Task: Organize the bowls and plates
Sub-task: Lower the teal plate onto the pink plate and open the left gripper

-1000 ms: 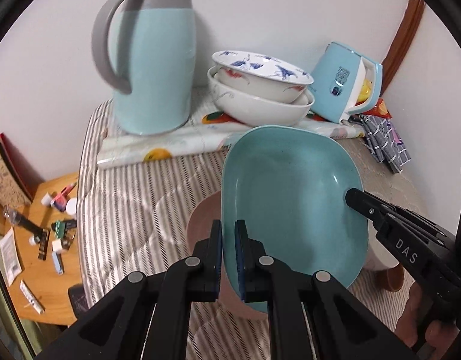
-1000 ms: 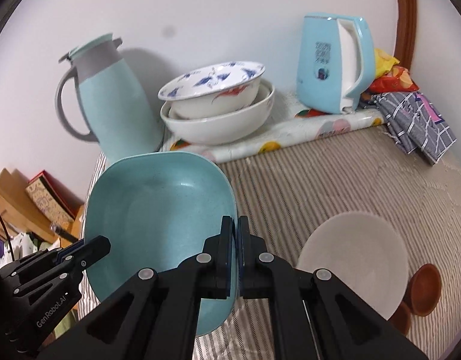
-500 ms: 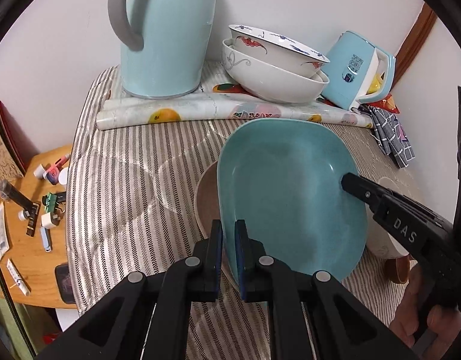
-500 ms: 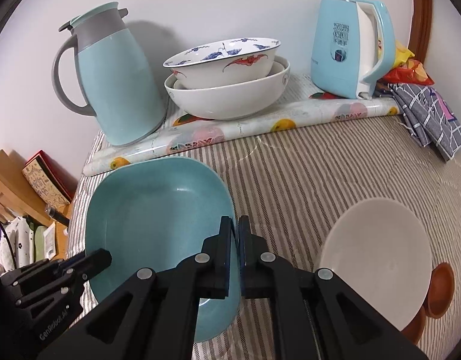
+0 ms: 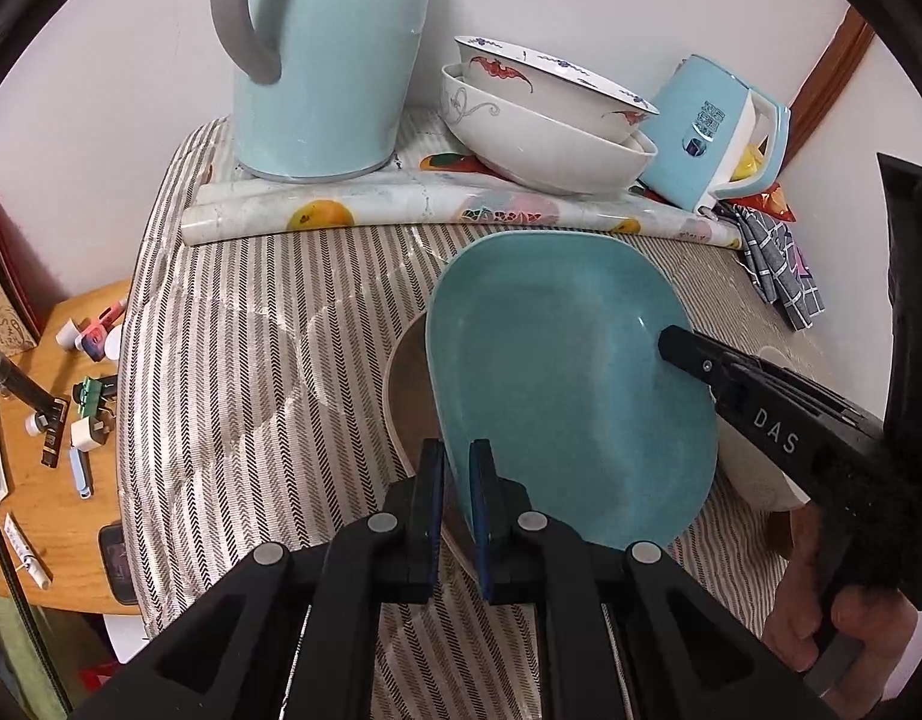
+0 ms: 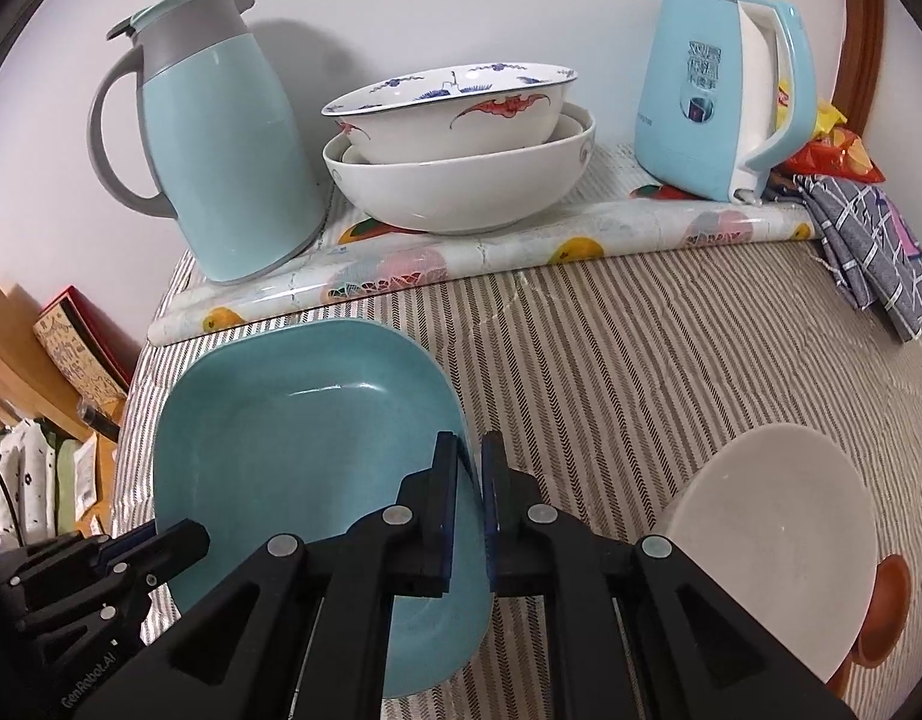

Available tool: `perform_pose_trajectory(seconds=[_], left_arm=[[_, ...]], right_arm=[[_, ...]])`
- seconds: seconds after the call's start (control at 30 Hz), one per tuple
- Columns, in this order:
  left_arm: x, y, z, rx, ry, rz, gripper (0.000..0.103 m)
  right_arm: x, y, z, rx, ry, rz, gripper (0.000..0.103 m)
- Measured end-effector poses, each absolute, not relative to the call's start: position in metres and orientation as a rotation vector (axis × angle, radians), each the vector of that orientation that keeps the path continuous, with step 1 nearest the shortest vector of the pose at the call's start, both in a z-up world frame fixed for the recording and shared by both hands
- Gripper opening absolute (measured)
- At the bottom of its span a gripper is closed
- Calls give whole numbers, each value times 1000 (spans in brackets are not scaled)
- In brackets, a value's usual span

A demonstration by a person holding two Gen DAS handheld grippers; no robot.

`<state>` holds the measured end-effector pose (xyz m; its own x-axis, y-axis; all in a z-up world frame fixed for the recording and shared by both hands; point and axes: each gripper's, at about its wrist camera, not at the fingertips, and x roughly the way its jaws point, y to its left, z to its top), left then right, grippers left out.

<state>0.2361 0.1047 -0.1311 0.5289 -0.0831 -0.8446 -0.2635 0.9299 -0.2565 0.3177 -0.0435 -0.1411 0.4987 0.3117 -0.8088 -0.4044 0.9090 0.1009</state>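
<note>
A teal square dish hangs tilted just over a beige plate on the striped tablecloth. My left gripper is shut on the dish's near rim. My right gripper holds the opposite rim of the teal dish; its jaws are opening, with the rim still between the pads. Each gripper shows in the other's view: the right gripper at the dish's far edge, the left gripper at lower left. Two stacked white patterned bowls stand at the back.
A teal thermos jug and a blue kettle flank the bowls on a rolled fruit-print mat. A white plate over small brown dishes lies at right. A checked cloth lies behind. A cluttered side table stands at left.
Both grippers have sunk with the teal dish toward the tablecloth, over the beige plate. The gap between the right gripper's pads has widened slightly.
</note>
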Motion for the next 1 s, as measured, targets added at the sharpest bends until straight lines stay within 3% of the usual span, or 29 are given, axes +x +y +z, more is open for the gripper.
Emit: perform_pose_trajectory(seconds=[0.47, 0.6, 0.67, 0.93, 1.0], left_arm=[[229, 101, -127, -379, 1023, 86, 16], [227, 96, -124, -366, 1028, 86, 25], [227, 95, -123, -351, 1030, 100, 33], [221, 90, -121, -343, 1036, 107, 34], [220, 86, -119, -339, 1033, 108, 34]], right_arm=[[317, -45, -143, -95, 957, 448, 12], [312, -50, -139, -78, 949, 437, 30], [307, -53, -136, -66, 933, 430, 30], [287, -73, -122, -48, 915, 425, 30], [282, -84, -117, -30, 902, 416, 34]])
